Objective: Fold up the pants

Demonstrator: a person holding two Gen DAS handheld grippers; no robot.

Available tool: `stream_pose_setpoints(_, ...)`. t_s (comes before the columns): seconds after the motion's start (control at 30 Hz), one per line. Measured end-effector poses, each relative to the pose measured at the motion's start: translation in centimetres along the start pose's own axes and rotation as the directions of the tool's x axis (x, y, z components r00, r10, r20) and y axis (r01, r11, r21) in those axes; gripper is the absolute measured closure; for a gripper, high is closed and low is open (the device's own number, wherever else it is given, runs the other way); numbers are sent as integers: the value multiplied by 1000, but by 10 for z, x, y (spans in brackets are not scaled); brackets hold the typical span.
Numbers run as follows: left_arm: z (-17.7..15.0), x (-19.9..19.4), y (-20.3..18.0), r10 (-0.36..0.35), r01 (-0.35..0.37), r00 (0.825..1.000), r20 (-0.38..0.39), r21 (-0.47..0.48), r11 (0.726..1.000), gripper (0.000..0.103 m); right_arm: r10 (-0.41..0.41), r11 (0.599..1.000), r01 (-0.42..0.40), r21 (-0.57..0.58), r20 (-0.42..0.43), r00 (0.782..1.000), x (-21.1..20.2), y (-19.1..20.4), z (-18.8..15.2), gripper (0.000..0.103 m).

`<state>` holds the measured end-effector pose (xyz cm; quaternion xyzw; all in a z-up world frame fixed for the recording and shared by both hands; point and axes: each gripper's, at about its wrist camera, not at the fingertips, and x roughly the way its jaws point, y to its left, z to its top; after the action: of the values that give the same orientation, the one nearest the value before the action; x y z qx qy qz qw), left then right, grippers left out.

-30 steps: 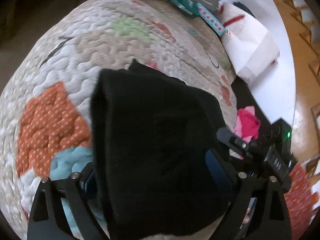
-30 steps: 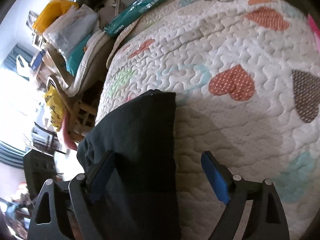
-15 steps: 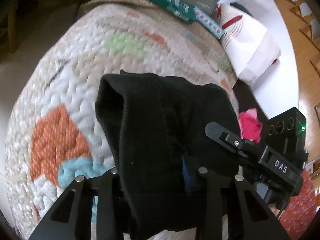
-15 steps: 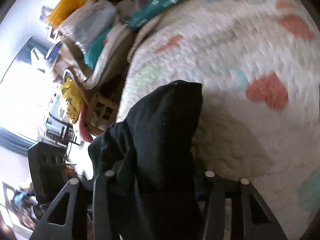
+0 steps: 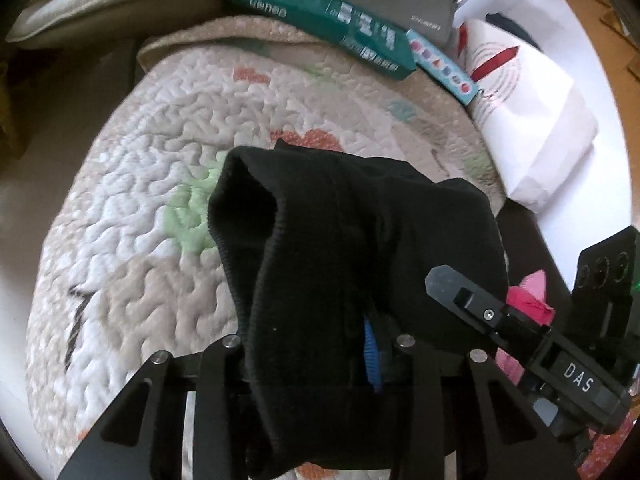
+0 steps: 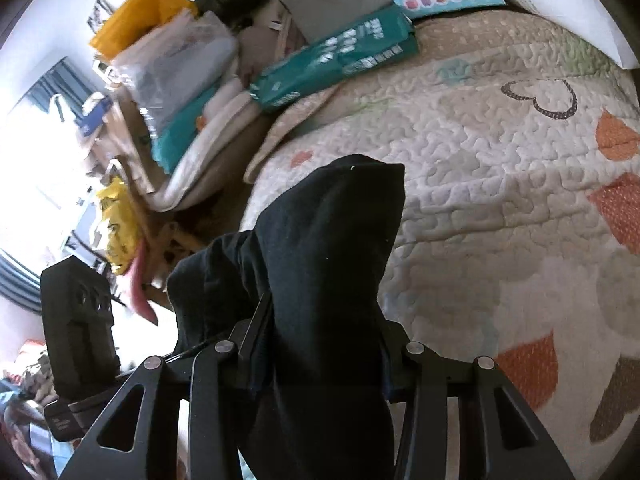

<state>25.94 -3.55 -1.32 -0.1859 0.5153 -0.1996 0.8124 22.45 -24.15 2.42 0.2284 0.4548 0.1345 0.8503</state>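
The left gripper (image 5: 320, 344) has its jaws drawn close together on a bunch of the black pants (image 5: 352, 248); a strip of blue finger pad (image 5: 371, 354) shows at the edge of the cloth. The fabric rises in a thick fold in front of that camera, above the quilted bedspread (image 5: 152, 200) with its green and orange patches. To its right, the other gripper's black body marked "DAS" juts in, with a pink cloth (image 5: 530, 300) beyond it. At the far edge of the bed lie a teal package (image 5: 320, 16) and a white paper bag (image 5: 528, 120).

The right gripper (image 6: 320, 356) is likewise clamped narrow on the pants (image 6: 320, 260), which hang bunched over its fingers above the heart-patterned bedspread (image 6: 500, 168). The teal package (image 6: 340, 64) lies beyond.
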Motion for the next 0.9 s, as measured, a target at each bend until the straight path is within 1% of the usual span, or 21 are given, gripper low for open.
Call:
stream_pose_setpoints(0.07,4,16,2,8,-8,1000,-21,8,1000,66,-22,1000,22,1,-11,1000,10,-8,5,56)
stream_pose_setpoints(0.13,6,29,7,17,-17,1000,-26,6,1000,58,-47,999,47,-2,-28,998,23,-18,8,56)
stream_pose_setpoints(0.17,7,31,10,6,-6,1000,-25,-2,1000,54,-58,998,58,1,-37,998,29,-23,9,55)
stream_pose_setpoints(0.23,9,31,19,-50,49,998,-26,-36,998,53,-57,998,59,39,-36,998,35,-39,9,45)
stream_pose_setpoints(0.27,10,30,24,-85,83,996,-27,-64,994,53,-58,996,60,69,-32,998,36,-46,8,41)
stream_pose_setpoints(0.3,9,28,27,-104,101,994,-30,-80,992,53,-56,994,59,97,-28,998,36,-53,8,36)
stream_pose_setpoints(0.33,10,25,32,-129,126,991,-28,-100,987,53,-46,991,49,126,-24,999,34,-61,9,32)
stream_pose_setpoints(0.47,5,16,53,-188,186,982,3,-183,965,49,-49,992,50,118,-10,999,28,-71,10,26)
stream_pose_setpoints(0.5,3,15,62,-200,198,980,11,-217,956,49,-48,991,48,127,-8,999,27,-75,11,25)
stream_pose_setpoints(0.57,-1,13,75,-247,243,969,20,-272,931,49,-34,982,34,184,-3,999,24,-84,11,25)
stream_pose_setpoints(0.6,-3,11,77,-250,246,968,23,-291,925,49,-25,974,23,228,5,1000,22,-91,10,24)
stream_pose_setpoints(0.63,-4,7,77,-242,237,970,22,-294,926,49,-22,968,19,250,10,1000,20,-92,10,24)
stream_pose_setpoints(0.67,-5,1,74,-217,215,976,24,-282,935,49,-28,960,21,277,20,999,16,-96,9,24)
stream_pose_setpoints(0.77,-8,-15,66,-163,167,986,36,-248,954,49,-75,964,62,259,41,996,2,-87,9,24)
stream_pose_setpoints(0.9,-23,-46,65,-138,146,989,48,-233,961,49,-94,973,76,219,75,993,-27,-75,5,24)
